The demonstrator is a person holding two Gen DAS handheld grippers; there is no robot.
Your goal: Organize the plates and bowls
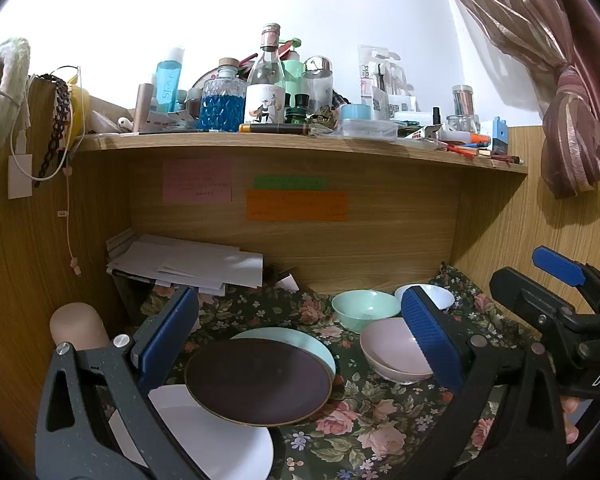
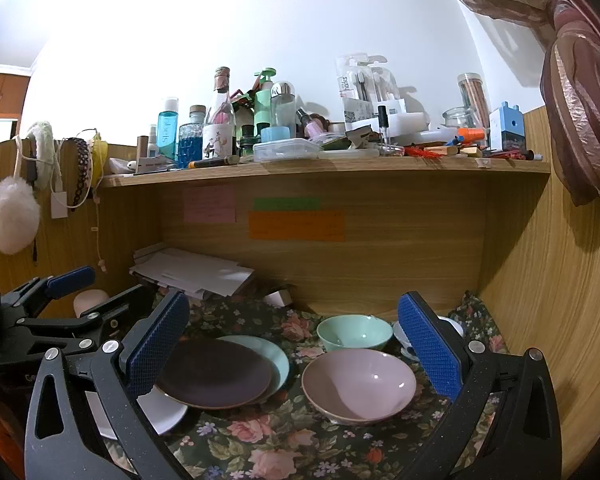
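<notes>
Brown plate [image 1: 258,382] lies between left gripper's [image 1: 300,344] spread fingers.

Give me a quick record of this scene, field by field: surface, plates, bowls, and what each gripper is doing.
surface: floral cloth
plates: dark plate atop teal plate and white plate
bowls: pink bowl, green bowl, white bowl, unstacked
left gripper: open, empty
right gripper: open, empty
</notes>
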